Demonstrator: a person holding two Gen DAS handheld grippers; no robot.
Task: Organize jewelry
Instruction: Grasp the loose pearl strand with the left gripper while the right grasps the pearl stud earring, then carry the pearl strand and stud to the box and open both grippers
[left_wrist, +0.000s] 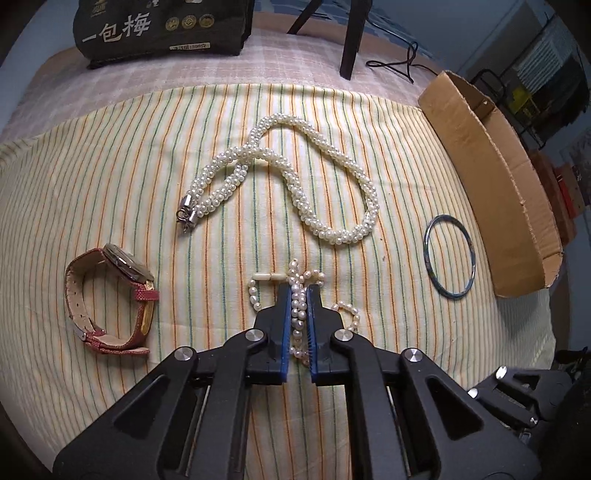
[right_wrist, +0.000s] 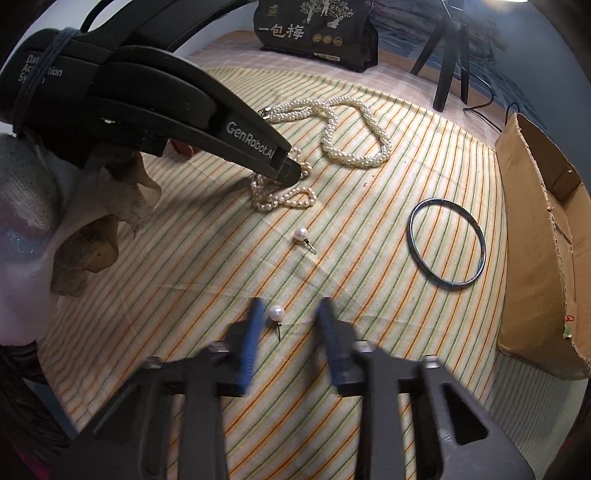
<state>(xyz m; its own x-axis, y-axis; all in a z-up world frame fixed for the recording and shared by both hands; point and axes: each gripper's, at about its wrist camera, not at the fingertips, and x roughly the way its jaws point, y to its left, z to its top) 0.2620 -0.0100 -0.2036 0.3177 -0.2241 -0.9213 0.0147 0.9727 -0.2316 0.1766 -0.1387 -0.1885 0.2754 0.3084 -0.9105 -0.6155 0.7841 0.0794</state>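
Left tongs pinch pearl strand; right tongs gape around earring.

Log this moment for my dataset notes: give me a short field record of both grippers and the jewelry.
left gripper: shut on small pearl strand
right gripper: open, around pearl earring
second earring: loose on striped cloth
thick pearl necklace: lying untouched
bangle: flat beside cardboard box
watch: left side of cloth

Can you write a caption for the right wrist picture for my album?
Right gripper open around a pearl earring, while the left gripper pinches a pearl bracelet on the striped cloth.
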